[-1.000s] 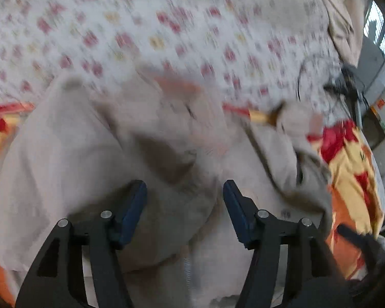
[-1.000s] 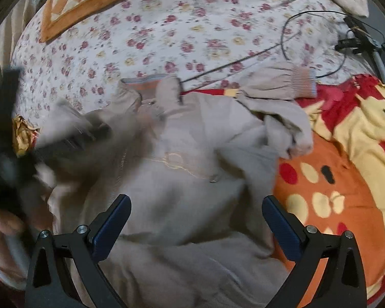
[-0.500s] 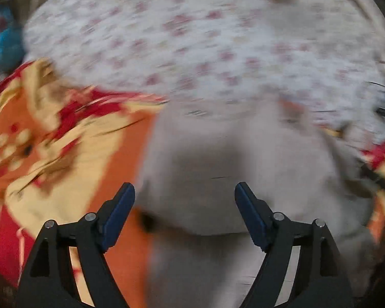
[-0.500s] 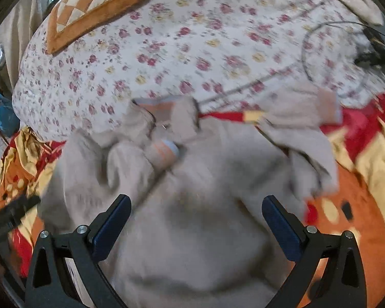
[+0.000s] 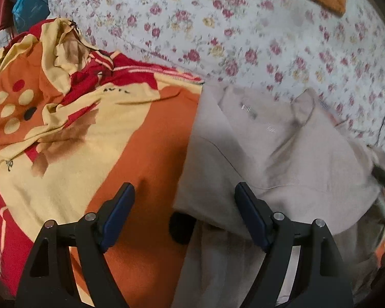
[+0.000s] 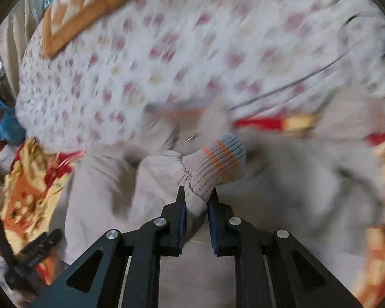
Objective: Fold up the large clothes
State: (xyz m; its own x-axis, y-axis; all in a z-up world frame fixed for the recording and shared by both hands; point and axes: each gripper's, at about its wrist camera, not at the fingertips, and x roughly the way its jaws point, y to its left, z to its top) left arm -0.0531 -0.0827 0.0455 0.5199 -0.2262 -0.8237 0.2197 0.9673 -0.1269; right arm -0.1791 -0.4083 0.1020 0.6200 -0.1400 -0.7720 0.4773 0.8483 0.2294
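Right claw (image 6: 195,200) clamped on the sleeve of the beige jacket (image 6: 282,179) — jaws have just been closing, and the sleeve fabric sits pinched between the blue pads just behind the ribbed cuff (image 6: 218,161). Cuff has orange and grey-blue stripes and sticks out past the fingertips, tilted up to the right. Rest of the right wrist view is motion-blurred.

Left claw (image 5: 184,205) stands apart, nothing between the pads. Its jaws opened wider within the last second. It hovers over the jacket's left edge: the left finger (image 5: 118,215) is over the orange blanket (image 5: 131,138), the right finger (image 5: 249,218) over beige fabric. Cannot tell whether either fingertip touches cloth.

Jacket lies spread on the bed, partly on the orange, yellow and red blanket, with its top edge reaching the floral sheet (image 5: 243,38). In the left wrist view it fills the right half, a fold edge running diagonally across it, and short bits of zipper (image 5: 247,109) show near the top.

Orange patterned cushion (image 6: 89,7) sits at the far end of the sheet. Black cable (image 6: 290,82) runs across the sheet beyond the jacket. Blue bag (image 5: 29,10) is off the bed's far left corner.

Left claw also shows at the lower left edge of the right wrist view, blurred.
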